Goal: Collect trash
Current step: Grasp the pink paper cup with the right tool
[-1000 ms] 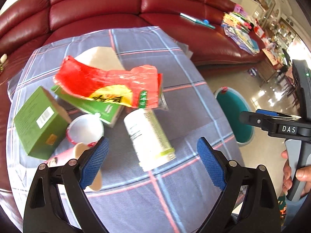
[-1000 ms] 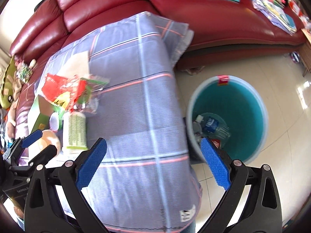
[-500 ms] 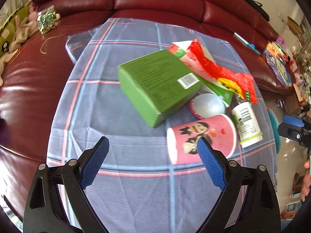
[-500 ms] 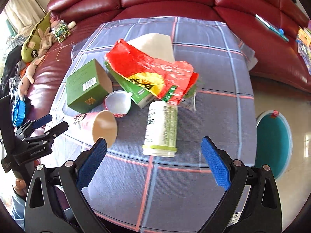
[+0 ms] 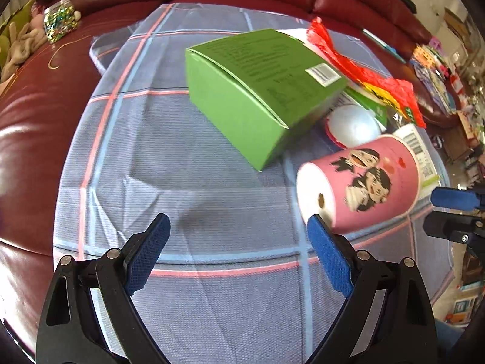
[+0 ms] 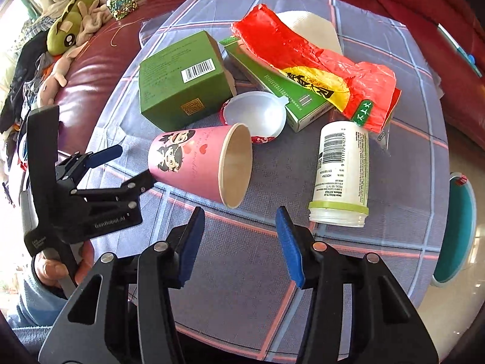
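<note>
Pink paper cup [image 6: 201, 163] with cartoon faces, lying on its side on the checked grey-blue tablecloth [image 6: 242, 257], open mouth toward the right wrist camera, white base toward the left one [image 5: 359, 186]. Just beside it, a white plastic lid [image 6: 257, 115] with a red rim, hollow side up, tucked between the cup and the green carton [image 6: 182, 82]. Behind the lid, a flat green box [image 6: 282, 91] half buried under a crumpled red plastic bag [image 6: 315, 69] — and beneath that, a pale paper sheet [image 6: 312, 27]. To the right of the cup, apart from it, a white bottle [image 6: 342, 173] on its side, green band and open neck nearest the camera.

Left gripper [image 5: 239, 254] spread wide, right pad tip touching or nearly touching the cup's base, nothing between the pads; seen from the other side [image 6: 127, 166] reaching in at the cup's closed end. Right gripper [image 6: 239, 242] partly spread, holding nothing, hovering over bare cloth just in front of the cup's mouth.

Teal bin [image 6: 457, 230] on the floor past the table's right edge. Dark red leather sofa [image 5: 36, 106] around the table — a green plush toy [image 6: 69, 27] and a jar of glitter [image 6: 121, 1] on it.
</note>
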`<action>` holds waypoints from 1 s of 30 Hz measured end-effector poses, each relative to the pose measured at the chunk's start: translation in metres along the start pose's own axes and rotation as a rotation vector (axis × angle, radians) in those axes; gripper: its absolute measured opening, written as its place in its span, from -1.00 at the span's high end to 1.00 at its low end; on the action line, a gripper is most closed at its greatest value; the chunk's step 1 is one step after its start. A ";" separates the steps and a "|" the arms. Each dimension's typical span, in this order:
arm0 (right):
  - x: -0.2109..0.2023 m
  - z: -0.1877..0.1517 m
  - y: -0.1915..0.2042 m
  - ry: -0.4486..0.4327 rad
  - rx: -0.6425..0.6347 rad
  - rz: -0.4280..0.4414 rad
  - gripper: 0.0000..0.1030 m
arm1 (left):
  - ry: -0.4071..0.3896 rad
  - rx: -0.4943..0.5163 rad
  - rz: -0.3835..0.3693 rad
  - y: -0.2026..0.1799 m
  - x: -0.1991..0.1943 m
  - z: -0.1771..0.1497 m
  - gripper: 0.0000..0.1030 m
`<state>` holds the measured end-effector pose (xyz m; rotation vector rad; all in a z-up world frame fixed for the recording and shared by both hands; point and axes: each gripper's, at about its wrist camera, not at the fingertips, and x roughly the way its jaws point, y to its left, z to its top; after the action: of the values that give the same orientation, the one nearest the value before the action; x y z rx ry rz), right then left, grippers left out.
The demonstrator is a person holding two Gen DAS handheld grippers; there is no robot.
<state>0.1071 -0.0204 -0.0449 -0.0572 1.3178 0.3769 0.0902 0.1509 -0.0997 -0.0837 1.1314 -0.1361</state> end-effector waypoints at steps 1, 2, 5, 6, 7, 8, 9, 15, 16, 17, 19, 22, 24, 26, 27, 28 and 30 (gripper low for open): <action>0.001 0.000 -0.001 0.004 0.009 0.002 0.08 | 0.001 0.015 -0.013 -0.006 0.000 -0.001 -0.79; 0.001 0.000 -0.003 0.007 0.022 0.008 0.08 | 0.003 0.028 -0.031 -0.013 -0.001 -0.003 -0.79; 0.003 0.002 -0.011 0.019 0.078 0.045 0.08 | 0.017 0.066 -0.085 -0.030 0.000 -0.010 -0.79; 0.004 0.003 -0.013 0.025 0.100 0.060 0.08 | 0.021 0.080 -0.099 -0.036 0.001 -0.012 -0.79; 0.005 0.003 -0.015 0.032 0.123 0.078 0.07 | 0.021 0.091 -0.112 -0.040 0.000 -0.013 -0.79; 0.006 0.004 -0.016 0.034 0.138 0.088 0.05 | 0.018 0.097 -0.122 -0.043 -0.002 -0.014 -0.79; 0.006 0.004 -0.016 0.033 0.149 0.096 -0.04 | 0.015 0.098 -0.129 -0.042 -0.002 -0.014 -0.79; 0.019 0.016 -0.016 0.027 0.224 0.112 -0.42 | -0.004 0.044 -0.122 -0.016 -0.014 -0.018 -0.79; 0.023 0.019 -0.015 0.028 0.231 0.113 -0.42 | -0.009 0.033 -0.113 -0.010 -0.016 -0.017 -0.79; 0.027 0.022 -0.013 0.028 0.234 0.110 -0.43 | -0.014 0.021 -0.104 -0.004 -0.019 -0.016 -0.79; 0.036 0.026 -0.010 0.033 0.245 0.105 -0.45 | -0.022 -0.003 -0.090 0.006 -0.023 -0.016 -0.79; 0.045 0.030 -0.005 0.026 0.259 0.125 -0.50 | -0.030 -0.033 -0.074 0.019 -0.029 -0.017 -0.79; 0.050 0.032 -0.003 0.025 0.260 0.134 -0.50 | -0.030 -0.046 -0.064 0.026 -0.030 -0.016 -0.79; 0.054 0.032 -0.004 0.038 0.270 0.151 -0.50 | -0.028 -0.059 -0.062 0.029 -0.030 -0.013 -0.79; 0.057 0.032 -0.006 0.045 0.281 0.163 -0.50 | -0.028 -0.061 -0.065 0.031 -0.031 -0.012 -0.79; 0.059 0.031 -0.007 0.052 0.293 0.178 -0.50 | -0.029 -0.061 -0.065 0.030 -0.031 -0.010 -0.79; 0.060 0.032 -0.007 0.044 0.284 0.190 -0.28 | -0.033 -0.058 -0.061 0.027 -0.031 -0.007 -0.79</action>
<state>0.1507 -0.0045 -0.0952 0.3010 1.4139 0.3466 0.0727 0.1827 -0.0788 -0.1713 1.1005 -0.1560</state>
